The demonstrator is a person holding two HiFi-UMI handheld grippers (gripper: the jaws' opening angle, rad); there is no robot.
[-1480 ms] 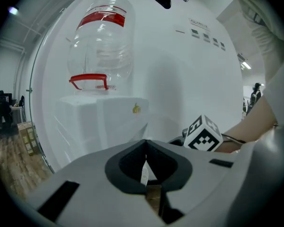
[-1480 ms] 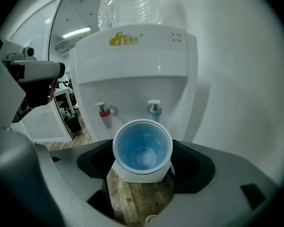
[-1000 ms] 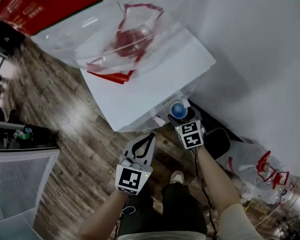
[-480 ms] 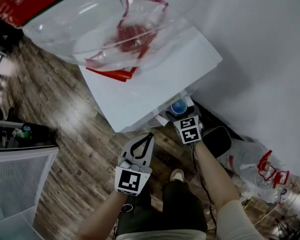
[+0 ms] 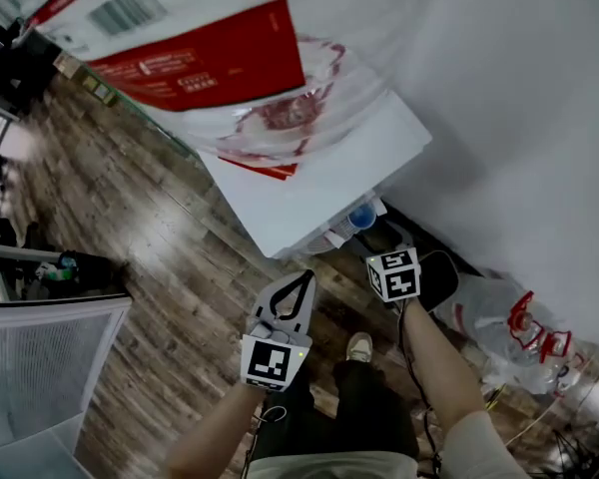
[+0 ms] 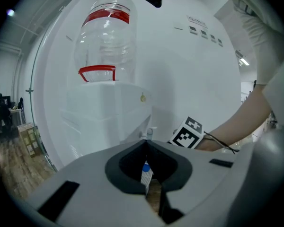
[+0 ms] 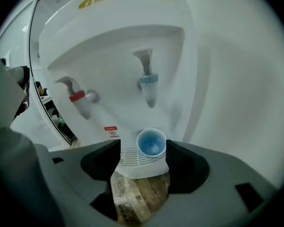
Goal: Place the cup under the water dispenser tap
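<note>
- Cup [image 7: 151, 143]: blue, upright, mouth up, on white drip tray [image 7: 132, 159] of water dispenser [image 7: 118, 41]. Sits directly below blue tap [image 7: 149, 86]; red tap [image 7: 80, 100] is off to the left in the R gripper view. In head view the cup [image 5: 360, 218] shows in the dispenser [image 5: 309, 193] recess.
- R tongs [image 7: 143, 148]: jaws apart, just been closing, nothing between pads. Cup stands beyond the tips, untouched; wood floor shows between the jaws. In head view the R tongs [image 5: 379, 247] are near the recess, marker cube facing up.
- L tongs [image 6: 146, 145]: jaws together, tips meeting, nothing held. In head view the L tongs [image 5: 301, 279] are over the floor [image 5: 130, 218], just in front of the dispenser base and apart from it.
- Bottle [image 6: 106, 37]: clear, large, red label band, inverted on top of the dispenser [image 6: 109, 112]; fills the top of the head view [image 5: 230, 78].
- Misc.: person's shoe [image 5: 358, 347] on the floor between the forearms; clear plastic bag w/ red print [image 5: 524, 332] on the floor by the wall, right of the R forearm.
</note>
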